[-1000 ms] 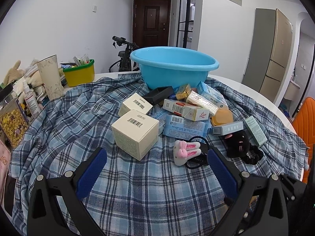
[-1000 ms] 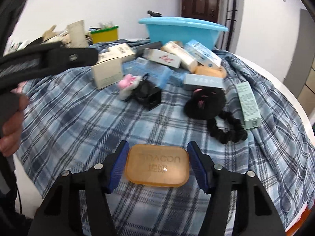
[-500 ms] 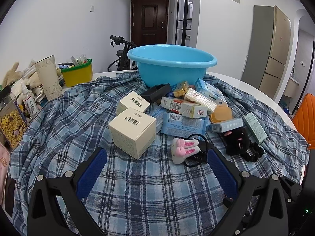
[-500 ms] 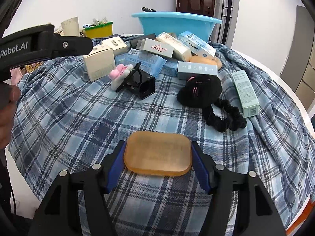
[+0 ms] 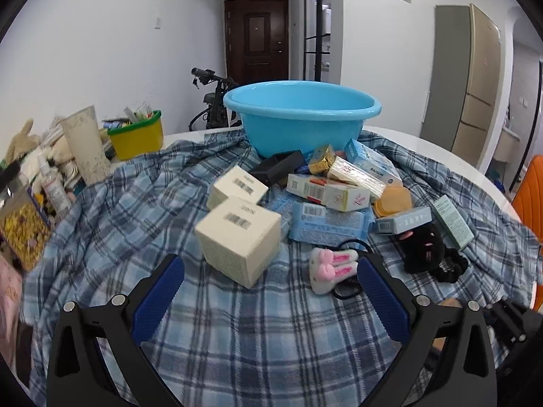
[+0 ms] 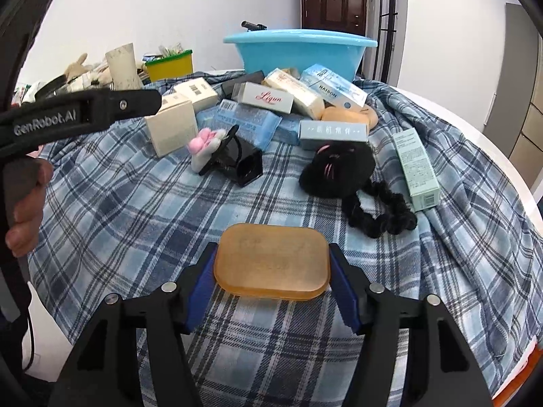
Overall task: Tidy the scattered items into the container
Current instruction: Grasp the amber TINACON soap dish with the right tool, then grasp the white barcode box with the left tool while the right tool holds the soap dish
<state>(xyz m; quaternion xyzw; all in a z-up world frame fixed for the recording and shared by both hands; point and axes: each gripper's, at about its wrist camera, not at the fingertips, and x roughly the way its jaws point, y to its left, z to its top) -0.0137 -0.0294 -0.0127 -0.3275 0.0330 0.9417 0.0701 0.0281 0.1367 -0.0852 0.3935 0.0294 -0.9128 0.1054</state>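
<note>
— Two grippers in play? Holding anything?

— Right gripper clamped on the amber soap bar, lower centre of the right wrist view, pads pressed on both short ends. Left gripper wide apart, holding nothing, aimed at the cream box in the middle of the left wrist view.

— Why gripped at the ends?

— Probably for a firm, flat carry: broad face up, long axis lying left to right across the fingers, above the plaid cloth.

— And the blue basin?

— Upper centre, behind the pile of boxes, well apart from the soap. Seemingly nothing inside yet; interior only partly visible.
</note>
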